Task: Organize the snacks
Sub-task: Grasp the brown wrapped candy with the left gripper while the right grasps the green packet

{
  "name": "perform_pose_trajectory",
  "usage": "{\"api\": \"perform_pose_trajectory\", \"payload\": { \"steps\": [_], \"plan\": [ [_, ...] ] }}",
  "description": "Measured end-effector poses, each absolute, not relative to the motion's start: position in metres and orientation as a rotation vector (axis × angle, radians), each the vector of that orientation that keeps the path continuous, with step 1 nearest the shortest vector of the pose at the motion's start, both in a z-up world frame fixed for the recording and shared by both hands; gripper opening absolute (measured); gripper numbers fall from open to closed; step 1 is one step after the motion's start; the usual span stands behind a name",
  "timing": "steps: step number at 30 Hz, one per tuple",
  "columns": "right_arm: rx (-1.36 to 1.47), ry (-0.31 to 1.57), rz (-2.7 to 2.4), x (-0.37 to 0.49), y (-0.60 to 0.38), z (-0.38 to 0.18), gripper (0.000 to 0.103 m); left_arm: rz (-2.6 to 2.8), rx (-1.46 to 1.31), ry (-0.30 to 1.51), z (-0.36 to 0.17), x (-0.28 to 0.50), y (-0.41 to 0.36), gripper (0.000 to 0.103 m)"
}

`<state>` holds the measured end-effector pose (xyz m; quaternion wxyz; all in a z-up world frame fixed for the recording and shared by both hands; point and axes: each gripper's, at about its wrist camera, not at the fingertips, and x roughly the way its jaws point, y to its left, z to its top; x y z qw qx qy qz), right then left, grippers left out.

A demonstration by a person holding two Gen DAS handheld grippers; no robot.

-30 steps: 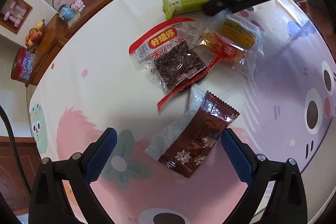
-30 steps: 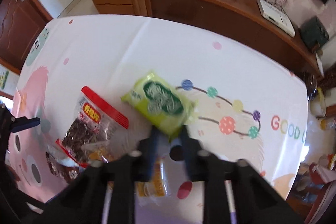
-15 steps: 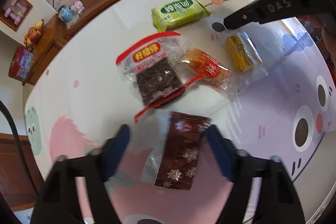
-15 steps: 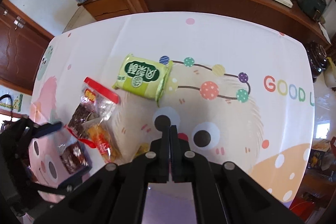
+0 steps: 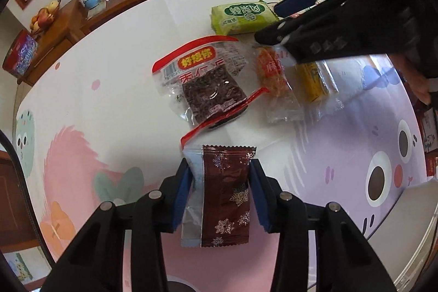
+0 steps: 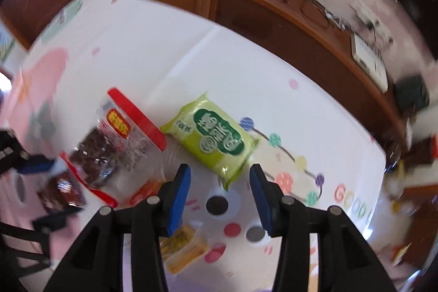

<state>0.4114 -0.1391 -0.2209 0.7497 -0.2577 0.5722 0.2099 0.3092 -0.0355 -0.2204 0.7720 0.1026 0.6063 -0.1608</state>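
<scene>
Tablecloth (image 5: 115, 89): snacks lie loosely grouped, I judge sorting barely begun.
Left gripper (image 5: 220, 177): just closed onto my brown snowflake packet (image 5: 225, 193).
Right gripper (image 6: 220, 184): just opening, empty, near green packet (image 6: 216, 138).

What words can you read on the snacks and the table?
"GOOD", then more letters hidden: printed on the tablecloth.
Red-topped clear bag: yellow label with Chinese characters, upside down, not clearly readable.
Green packet: Chinese characters, upside down, too unclear.
Brown snowflake packet: no words visible.
</scene>
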Motion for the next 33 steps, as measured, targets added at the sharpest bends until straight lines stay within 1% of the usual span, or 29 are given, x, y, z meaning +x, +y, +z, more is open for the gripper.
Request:
{"api": "perform_pose_trajectory", "payload": {
  "steps": [1, 6, 10, 13, 16, 18, 19, 20, 23, 28, 30, 31, 32, 33],
  "plan": [
    [-0.58, 1.218, 0.469, 0.411, -0.135, -0.219, 0.048, -0.348, 0.212, 1.315, -0.22, 0.308, -0.035, 0.041],
    [-0.592, 1.173, 0.496, 0.414, -0.127, -0.222, 0.051, -0.339, 0.188, 1.324, -0.221, 0.308, -0.026, 0.041],
    [-0.522, 1.172, 0.508, 0.42, -0.132, -0.225, 0.056, -0.339, 0.198, 1.32, -0.22, 0.302, -0.029, 0.041],
    [-0.387, 1.233, 0.5, 0.434, -0.137, -0.226, 0.056, -0.339, 0.194, 1.32, -0.219, 0.299, -0.029, 0.041],
    [-0.136, 1.275, 0.496, 0.444, -0.155, -0.223, 0.058, -0.34, 0.189, 1.32, -0.222, 0.306, -0.026, 0.041],
    [0.026, 1.292, 0.476, 0.45, -0.165, -0.222, 0.064, -0.341, 0.187, 1.32, -0.222, 0.308, -0.025, 0.041],
    [0.089, 1.295, 0.456, 0.452, -0.169, -0.223, 0.073, -0.34, 0.187, 1.32, -0.222, 0.308, -0.025, 0.041],
    [0.133, 1.3, 0.424, 0.454, -0.171, -0.223, 0.078, -0.339, 0.188, 1.32, -0.222, 0.308, -0.026, 0.041],
    [0.162, 1.288, 0.337, 0.454, -0.165, -0.226, 0.081, -0.337, 0.187, 1.321, -0.222, 0.308, -0.025, 0.041],
    [-0.044, 1.252, 0.196, 0.439, -0.13, -0.23, 0.081, -0.336, 0.155, 1.322, -0.222, 0.311, -0.02, 0.041],
    [-0.125, 1.237, 0.135, 0.436, -0.118, -0.233, 0.075, -0.334, 0.138, 1.324, -0.222, 0.311, -0.017, 0.041],
    [-0.119, 1.225, 0.137, 0.434, -0.116, -0.232, 0.063, -0.332, 0.133, 1.325, -0.222, 0.311, -0.015, 0.041],
    [-0.116, 1.219, 0.129, 0.432, -0.116, -0.23, 0.055, -0.329, 0.129, 1.326, -0.222, 0.311, -0.014, 0.041],
    [-0.109, 1.229, 0.136, 0.432, -0.115, -0.231, 0.054, -0.324, 0.124, 1.327, -0.221, 0.312, -0.013, 0.041]
  ]
}}
